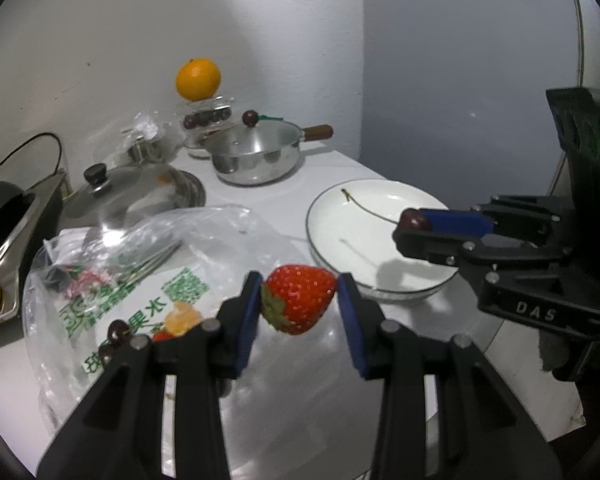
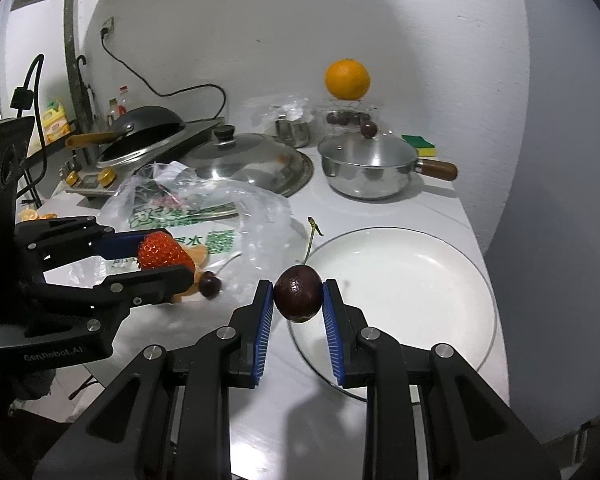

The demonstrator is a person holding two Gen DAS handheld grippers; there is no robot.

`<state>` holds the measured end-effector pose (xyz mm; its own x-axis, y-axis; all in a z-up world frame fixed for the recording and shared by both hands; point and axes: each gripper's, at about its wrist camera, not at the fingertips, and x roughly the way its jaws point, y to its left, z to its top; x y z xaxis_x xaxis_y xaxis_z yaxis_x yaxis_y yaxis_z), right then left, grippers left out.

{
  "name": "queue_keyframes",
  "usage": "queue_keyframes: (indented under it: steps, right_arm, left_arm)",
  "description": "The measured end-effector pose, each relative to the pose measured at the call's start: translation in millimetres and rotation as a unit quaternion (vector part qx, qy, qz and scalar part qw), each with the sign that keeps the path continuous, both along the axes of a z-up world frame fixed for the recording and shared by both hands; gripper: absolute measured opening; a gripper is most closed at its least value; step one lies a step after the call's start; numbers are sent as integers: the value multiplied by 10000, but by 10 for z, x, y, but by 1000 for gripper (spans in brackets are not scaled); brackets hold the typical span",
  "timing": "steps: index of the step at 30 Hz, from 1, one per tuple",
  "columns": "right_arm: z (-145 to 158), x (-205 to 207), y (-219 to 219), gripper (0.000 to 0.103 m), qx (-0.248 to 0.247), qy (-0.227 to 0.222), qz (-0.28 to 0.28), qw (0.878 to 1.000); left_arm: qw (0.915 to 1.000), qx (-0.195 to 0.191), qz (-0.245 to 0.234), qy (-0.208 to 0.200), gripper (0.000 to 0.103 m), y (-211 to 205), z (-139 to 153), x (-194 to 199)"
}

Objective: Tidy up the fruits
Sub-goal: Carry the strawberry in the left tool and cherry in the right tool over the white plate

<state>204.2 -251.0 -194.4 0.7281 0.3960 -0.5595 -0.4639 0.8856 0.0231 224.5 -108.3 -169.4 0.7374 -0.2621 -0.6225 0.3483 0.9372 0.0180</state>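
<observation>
Both hands full right now, one fruit each. My left gripper [image 1: 299,300] has its jaws closed down on a strawberry [image 1: 299,297], squeezed across the sides with the leafy cap turned toward the left pad. I think that's the sane way to hold it: broad soft flanks against the blue pads, pointy tip free, nothing getting crushed. It hangs over the clear plastic bag [image 1: 148,280], the printed one lying on the counter [image 1: 260,196], just short of the near rim of the white plate [image 1: 380,208].

My right gripper [image 2: 298,300] has its jaws narrowed onto a dark cherry [image 2: 299,293], pads on either side of the round body, stem poking up and away. Gripping the body and not the stem makes sense to me, since a stem would just swing or snap. That one sits right over the left edge of the plate, which is bare, so my guess is it's the drop spot for both fruits.

More fruit is waiting in and on the bag: another cherry [image 2: 210,285] with its stem, plus some orange segments [image 2: 198,258] beside it. At the back an orange [image 2: 347,79] is perched on top of a clear container that seems to hold more cherries, probably parked there to stay out of the way. The lidded saucepan [image 2: 366,168] and the big pot lid [image 2: 246,160] are well clear of the plate, so nothing blocks the path.

Next bit, as I see it, is getting both fruits properly over the plate and low before letting go, or the cherry will roll.
</observation>
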Motion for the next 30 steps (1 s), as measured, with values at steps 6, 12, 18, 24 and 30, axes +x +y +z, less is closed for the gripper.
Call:
queue_keyframes:
  steps: [6,12,18,24,30]
  right_arm:
    - [-22,34,-195,27,51,27,-123,9999]
    - [-67,69,-390,27,95,92,-236,9996]
    - [-139,135,-557,27,116,177,-314,9993]
    - [-241,199,-660,27,104,292,-366,9988]
    - [-324,253,-749,27,61,429,-428,9981]
  left_arm:
    - [9999,19,-110,44,39,-179,-16,82]
    - [9998,30,-164,115,39,-351,-50,172]
    - [9995,35,-208,214,39,-526,-105,291]
    - [9991,139,-213,345,39,-682,-191,406]
    - [9983,144,-323,464,39,-844,-276,514]
